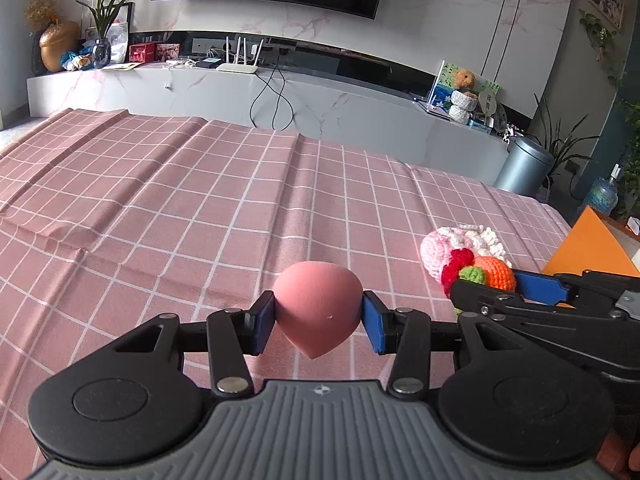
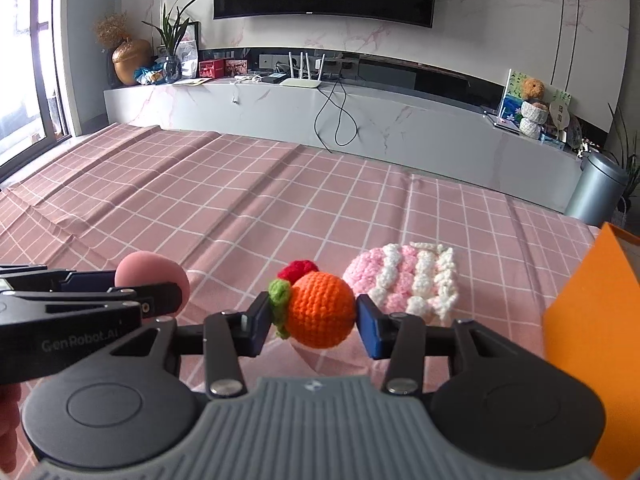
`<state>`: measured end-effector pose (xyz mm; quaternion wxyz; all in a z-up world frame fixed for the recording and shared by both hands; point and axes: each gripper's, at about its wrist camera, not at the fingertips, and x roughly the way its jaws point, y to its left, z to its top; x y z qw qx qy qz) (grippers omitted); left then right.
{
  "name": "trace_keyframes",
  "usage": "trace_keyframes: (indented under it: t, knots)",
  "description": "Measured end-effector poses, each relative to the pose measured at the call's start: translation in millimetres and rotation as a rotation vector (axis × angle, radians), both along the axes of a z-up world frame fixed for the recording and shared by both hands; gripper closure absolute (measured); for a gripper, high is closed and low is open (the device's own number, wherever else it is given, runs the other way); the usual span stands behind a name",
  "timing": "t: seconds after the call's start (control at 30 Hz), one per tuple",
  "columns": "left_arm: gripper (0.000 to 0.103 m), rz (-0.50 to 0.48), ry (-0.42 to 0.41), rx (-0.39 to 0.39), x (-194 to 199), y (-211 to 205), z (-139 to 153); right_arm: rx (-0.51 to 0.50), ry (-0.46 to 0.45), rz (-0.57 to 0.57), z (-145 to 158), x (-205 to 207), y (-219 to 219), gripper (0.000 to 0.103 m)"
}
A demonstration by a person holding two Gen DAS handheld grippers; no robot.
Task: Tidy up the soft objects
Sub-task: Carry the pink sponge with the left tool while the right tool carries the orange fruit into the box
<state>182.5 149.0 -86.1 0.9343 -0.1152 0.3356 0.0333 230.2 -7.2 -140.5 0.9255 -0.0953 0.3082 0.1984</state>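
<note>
My left gripper (image 1: pixel 319 320) is shut on a pink teardrop sponge (image 1: pixel 318 304) and holds it above the pink checked tablecloth (image 1: pixel 200 208). The sponge also shows in the right wrist view (image 2: pixel 154 278), at the left. My right gripper (image 2: pixel 313 318) is shut on an orange crochet fruit (image 2: pixel 322 308) with green leaves and a red crochet piece (image 2: pixel 298 269) behind it. The fruit also shows in the left wrist view (image 1: pixel 494 272), at the right. A pink and white crochet piece (image 2: pixel 404 276) lies on the cloth just beyond the right gripper.
An orange box (image 2: pixel 596 320) stands at the right edge of the table. Beyond the table are a marble TV bench (image 2: pixel 320 120) with a router and cables, a grey bin (image 2: pixel 600 188) and plants.
</note>
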Motion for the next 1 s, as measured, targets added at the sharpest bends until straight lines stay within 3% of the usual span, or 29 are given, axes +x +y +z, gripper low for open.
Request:
trace_keyframes:
  t: [0.17, 0.43, 0.67, 1.0]
  knots:
    - [0.051, -0.031, -0.002, -0.056, -18.0, -16.3, 15.3, 0.002, -0.051, 0.016, 28.9, -37.9, -29.3, 0.058]
    - [0.051, -0.126, -0.052, -0.065, -42.7, -57.0, 46.8, 0.01, -0.109, -0.002, 66.2, -85.2, -85.9, 0.058]
    - [0.05, -0.29, -0.115, -0.057, -55.7, -110.7, 72.7, 0.031, -0.129, -0.107, 85.0, -109.8, -148.0, 0.058]
    - [0.05, -0.519, -0.127, -0.098, -47.5, -182.4, 87.4, 0.042, -0.086, -0.258, 101.8, -123.3, -252.7, 0.058]
